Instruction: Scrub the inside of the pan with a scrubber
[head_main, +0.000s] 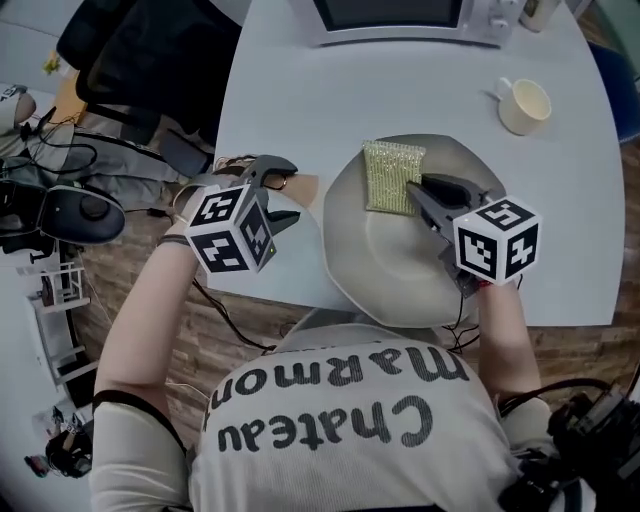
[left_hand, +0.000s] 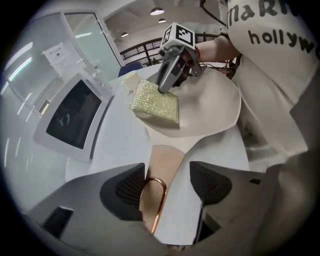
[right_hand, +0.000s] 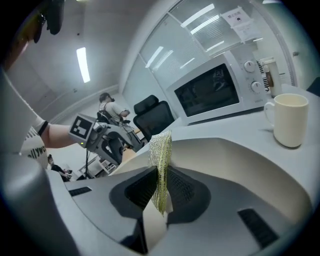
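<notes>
Head view: a pan (head_main: 400, 270) sits at the worktop's (head_main: 300, 90) near edge. The right hand-held gripper (head_main: 425, 192) pinches the scrubber (head_main: 392, 176) inside the pan's far side. The left hand-held gripper (head_main: 288, 192) is spread around the handle (left_hand: 161, 172). Next, likely clamp the handle, then scrub.

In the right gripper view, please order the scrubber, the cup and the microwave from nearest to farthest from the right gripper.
1. scrubber: clamped between the jaws of the right gripper.
2. cup: standing to the right.
3. microwave: farther back, behind the cup.
</notes>
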